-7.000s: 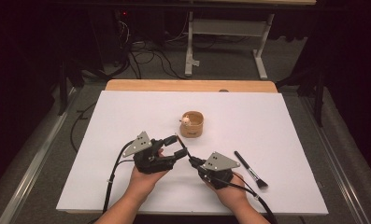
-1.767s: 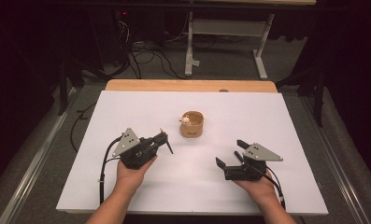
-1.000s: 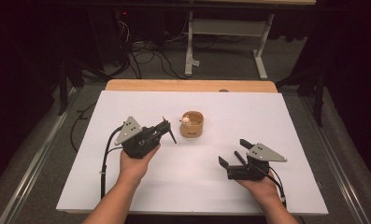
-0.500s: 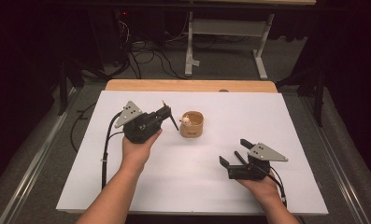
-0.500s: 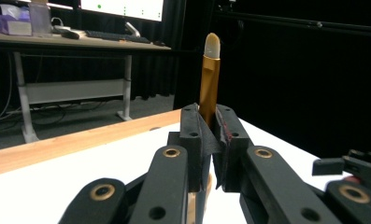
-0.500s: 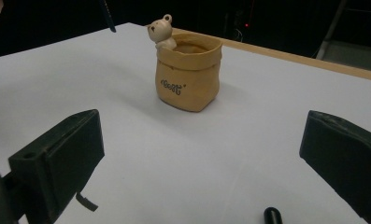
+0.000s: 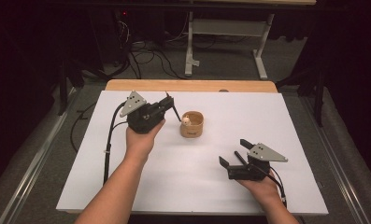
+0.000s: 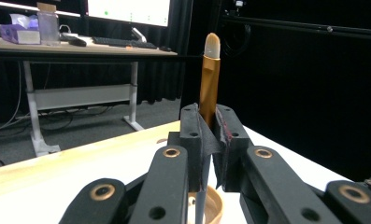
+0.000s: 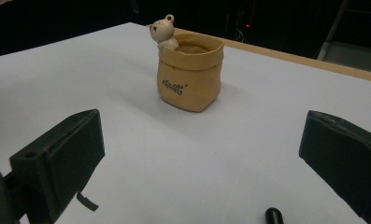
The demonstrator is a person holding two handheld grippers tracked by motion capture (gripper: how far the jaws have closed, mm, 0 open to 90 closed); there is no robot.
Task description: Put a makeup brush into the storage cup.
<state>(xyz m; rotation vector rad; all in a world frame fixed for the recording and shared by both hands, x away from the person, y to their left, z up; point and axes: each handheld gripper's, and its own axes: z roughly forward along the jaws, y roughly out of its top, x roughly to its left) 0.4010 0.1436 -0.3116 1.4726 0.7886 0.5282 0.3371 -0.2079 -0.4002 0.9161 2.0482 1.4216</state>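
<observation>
I've carried the brush (image 8: 210,79) up to the pot (image 7: 192,124), left gripper (image 7: 170,103) clamped on it; right gripper (image 7: 235,151) wide, empty; drop-in next

We see bare white tabletop (image 7: 188,182) between the two hands, open for passage; the small tan pot with a bear figure on its rim (image 7: 192,124) is the one thing standing mid-table. The left gripper (image 7: 167,105), clamped on a gold-handled makeup brush (image 8: 209,79), crowds that pot's left side; the wide-open right gripper (image 7: 232,156) sits well apart, with free surface all the way to the pot.
</observation>
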